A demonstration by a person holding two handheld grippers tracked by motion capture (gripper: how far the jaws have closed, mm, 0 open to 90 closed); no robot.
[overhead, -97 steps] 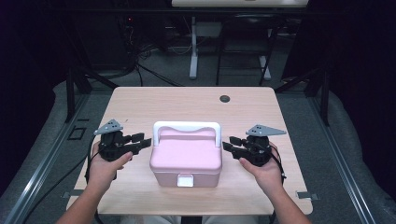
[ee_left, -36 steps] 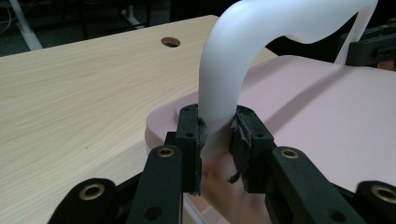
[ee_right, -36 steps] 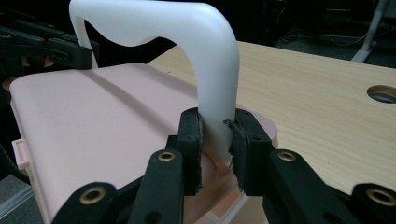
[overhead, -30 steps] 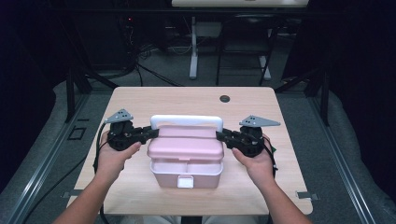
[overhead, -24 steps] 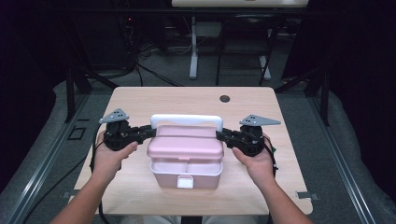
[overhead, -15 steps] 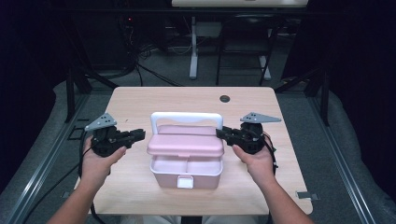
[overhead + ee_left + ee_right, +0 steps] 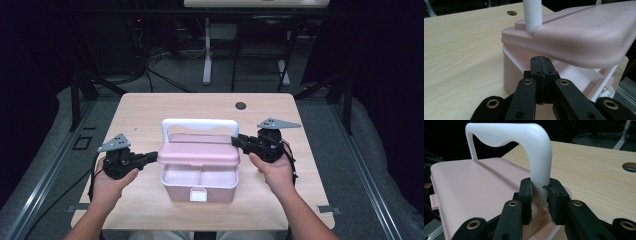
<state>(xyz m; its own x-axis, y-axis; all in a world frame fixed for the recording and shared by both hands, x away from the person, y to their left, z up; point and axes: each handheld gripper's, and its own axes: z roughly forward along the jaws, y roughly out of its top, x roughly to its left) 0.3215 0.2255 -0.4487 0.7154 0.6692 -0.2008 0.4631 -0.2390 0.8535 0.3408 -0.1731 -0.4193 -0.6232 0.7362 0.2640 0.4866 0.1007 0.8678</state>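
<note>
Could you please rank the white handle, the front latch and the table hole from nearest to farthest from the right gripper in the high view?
From the right gripper:
1. White handle, clamped in its jaws.
2. Front latch, low on the box front.
3. Table hole, at the far edge; nearly level with the latch, hard to call.

Black grippers (image 7: 150,157) (image 7: 239,141) carry grey three-cornered plates, brass-ringed screws on the linkages and trailing black cables; forearms are bare.

We see a pale pink box (image 7: 199,184) with a matching pink lid (image 7: 199,152) and a white handle (image 7: 200,123). The table (image 7: 150,107) is light wood grain. Both grippers, left (image 7: 150,157) and right (image 7: 239,141), are black with what look like brass rivets.
</note>
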